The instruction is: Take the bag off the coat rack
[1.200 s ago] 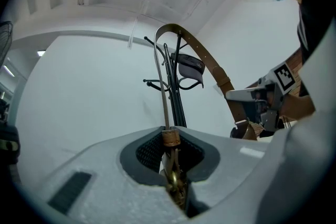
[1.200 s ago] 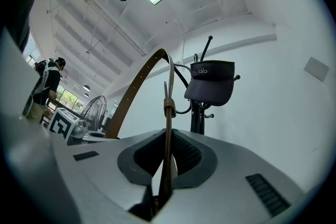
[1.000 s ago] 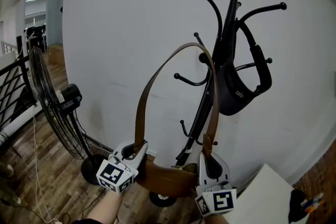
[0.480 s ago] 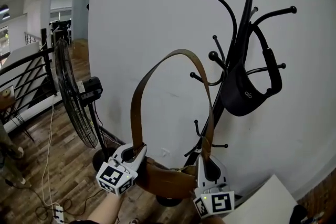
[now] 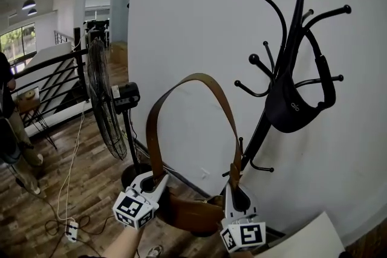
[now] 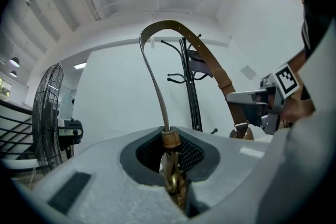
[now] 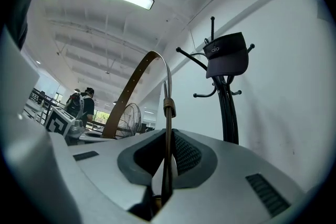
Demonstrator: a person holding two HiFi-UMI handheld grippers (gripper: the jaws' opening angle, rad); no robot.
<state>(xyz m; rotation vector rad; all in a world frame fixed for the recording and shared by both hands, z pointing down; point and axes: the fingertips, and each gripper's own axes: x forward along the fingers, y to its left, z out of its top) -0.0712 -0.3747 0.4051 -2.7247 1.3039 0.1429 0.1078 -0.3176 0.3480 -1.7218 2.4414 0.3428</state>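
The lower part of the brown bag [image 5: 195, 216] was hard to assess in the head view: its body sat at the bottom centre of the frame, flanked and partly covered by the 2 grippers, and its underside was in shadow. Both holding hands were cut off by the bottom edge. A white surface [image 5: 309, 237] at the lower right was likewise cut off and could not be identified. A person [image 5: 8, 125] at the left edge was only partly in frame. The black item [image 5: 294, 110] hanging on the coat rack [image 5: 295, 39] at the upper right could not be identified with certainty. The bag was clear of the rack, to its lower left and in front of the white wall [image 5: 181, 21]. It was tan-brown leather. Its wide strap [image 5: 192, 77] rose from both ends of the body in 1 tall, stiff arch that touched no hook. The left gripper [image 5: 161, 180] had its jaws almost together, pinched on the strap's left end at the brass fitting. The right gripper [image 5: 233, 191] was equally near closed, clamped on the strap's right end, which ran edge-on up between its jaws. A floor fan [image 5: 104, 107] stood at centre left.
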